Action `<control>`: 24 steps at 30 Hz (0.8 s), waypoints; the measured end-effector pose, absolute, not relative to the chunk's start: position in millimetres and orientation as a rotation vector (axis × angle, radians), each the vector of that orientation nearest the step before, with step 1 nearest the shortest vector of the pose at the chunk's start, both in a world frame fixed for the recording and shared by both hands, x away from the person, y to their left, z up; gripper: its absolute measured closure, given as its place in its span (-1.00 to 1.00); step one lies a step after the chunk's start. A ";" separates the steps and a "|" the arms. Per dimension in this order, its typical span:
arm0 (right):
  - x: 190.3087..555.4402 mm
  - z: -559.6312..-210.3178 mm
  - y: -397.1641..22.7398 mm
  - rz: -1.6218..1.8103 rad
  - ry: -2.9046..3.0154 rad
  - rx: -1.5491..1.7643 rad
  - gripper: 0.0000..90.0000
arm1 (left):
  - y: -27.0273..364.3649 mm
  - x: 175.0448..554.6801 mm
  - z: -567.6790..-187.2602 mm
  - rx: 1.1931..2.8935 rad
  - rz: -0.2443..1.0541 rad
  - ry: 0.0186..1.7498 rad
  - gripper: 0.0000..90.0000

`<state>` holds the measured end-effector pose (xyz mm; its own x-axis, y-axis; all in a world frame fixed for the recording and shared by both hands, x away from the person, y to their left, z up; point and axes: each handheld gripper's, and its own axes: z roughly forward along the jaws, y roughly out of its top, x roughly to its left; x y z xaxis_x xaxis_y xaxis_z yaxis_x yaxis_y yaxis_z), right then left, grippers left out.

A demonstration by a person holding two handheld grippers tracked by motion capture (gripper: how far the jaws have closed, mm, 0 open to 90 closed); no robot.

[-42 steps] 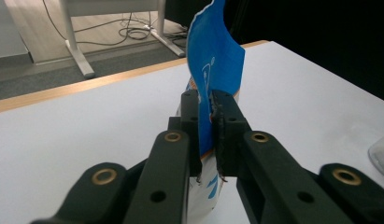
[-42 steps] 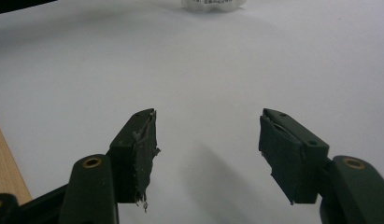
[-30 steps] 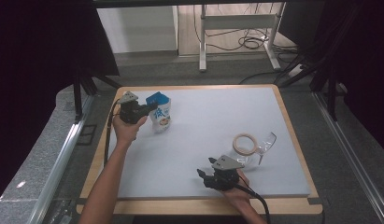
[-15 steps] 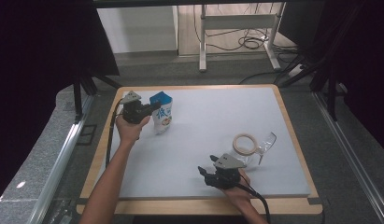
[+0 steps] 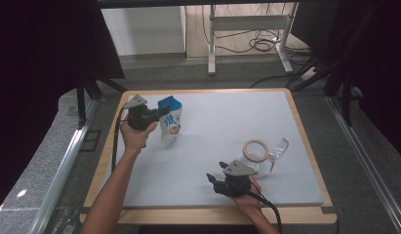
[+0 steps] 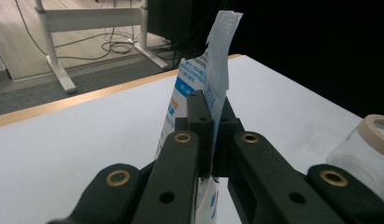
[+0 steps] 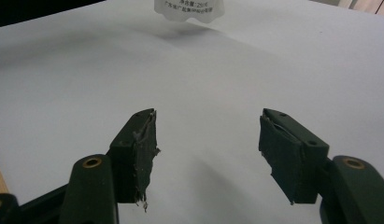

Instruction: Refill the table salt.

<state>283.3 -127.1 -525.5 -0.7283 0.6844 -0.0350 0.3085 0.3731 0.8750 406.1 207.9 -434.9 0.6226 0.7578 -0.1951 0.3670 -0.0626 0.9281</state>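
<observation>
A blue-and-white printed pouch [image 5: 170,121] stands upright at the mat's back left, held by its side seam. My left gripper [image 5: 161,113] is shut on that seam; in the left gripper view the jaws pinch the pouch [image 6: 195,79] just below its torn top, with the gripper [image 6: 209,102] level. My right gripper [image 5: 213,171] rests near the front edge, open, with nothing between its fingers. In the right gripper view its jaws [image 7: 208,140] stand apart over bare mat, facing the pouch's bottom [image 7: 189,11] farther off.
A beige tape ring [image 5: 255,150] and a clear glass vessel [image 5: 278,149] lie right of centre, close to my right hand; the vessel [image 6: 367,149] also appears in the left gripper view. The white mat [image 5: 227,117] lies on a wooden board [image 5: 305,141]. Table legs and cables stand beyond.
My left gripper has shifted slightly right and up with the pouch, which now stands more upright. The right gripper has stayed put.
</observation>
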 end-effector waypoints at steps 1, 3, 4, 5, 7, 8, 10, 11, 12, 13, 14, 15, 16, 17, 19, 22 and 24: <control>283.4 -525.5 -126.9 1.310 2.244 0.862 -0.17 | 207.2 404.2 -433.4 1.671 0.412 0.934 1.00; 283.3 -525.2 -126.7 1.313 2.242 0.863 -0.17 | 205.8 400.7 -430.9 1.671 0.405 0.929 1.00; 283.3 -525.1 -126.7 1.314 2.241 0.863 -0.17 | 205.2 398.9 -429.9 1.671 0.401 0.927 1.00; 283.3 -525.2 -126.5 1.314 2.241 0.863 -0.17 | 204.4 396.8 -428.9 1.669 0.398 0.926 1.00; 283.5 -525.5 -126.3 1.309 2.241 0.865 -0.17 | 202.5 392.6 -427.2 1.673 0.395 0.918 1.00; 283.7 -526.2 -125.9 1.306 2.242 0.867 -0.18 | 201.8 391.4 -426.8 1.674 0.394 0.915 1.00; 283.7 -526.6 -125.7 1.299 2.245 0.870 -0.19 | 199.6 387.6 -425.9 1.678 0.390 0.905 1.00; 284.1 -527.2 -125.5 1.298 2.244 0.872 -0.20 | 199.0 386.7 -425.8 1.677 0.388 0.905 1.00; 284.2 -527.4 -125.4 1.300 2.244 0.873 -0.20 | 197.8 384.9 -425.7 1.679 0.382 0.901 1.00; 284.3 -527.6 -125.4 1.296 2.245 0.876 -0.20 | 196.9 383.4 -425.8 1.680 0.378 0.899 1.00; 284.4 -527.8 -125.4 1.293 2.244 0.876 -0.21 | 195.9 382.0 -425.9 1.681 0.376 0.897 1.00; 284.6 -528.0 -125.3 1.291 2.243 0.877 -0.21 | 195.1 381.0 -426.1 1.682 0.375 0.894 1.00; 284.8 -528.2 -125.2 1.290 2.244 0.878 -0.21 | 194.0 379.2 -426.5 1.682 0.374 0.893 1.00; 284.9 -528.6 -125.0 1.291 2.246 0.881 -0.21 | 193.4 378.2 -426.6 1.682 0.373 0.893 1.00; 285.2 -529.2 -124.8 1.281 2.246 0.882 -0.21 | 192.1 375.2 -426.6 1.681 0.369 0.886 1.00; 285.8 -530.3 -124.2 1.284 2.249 0.888 -0.21 | 191.2 371.7 -426.5 1.675 0.369 0.879 1.00; 286.5 -530.7 -124.1 1.277 2.249 0.887 -0.21 | 190.2 369.6 -426.6 1.674 0.377 0.875 1.00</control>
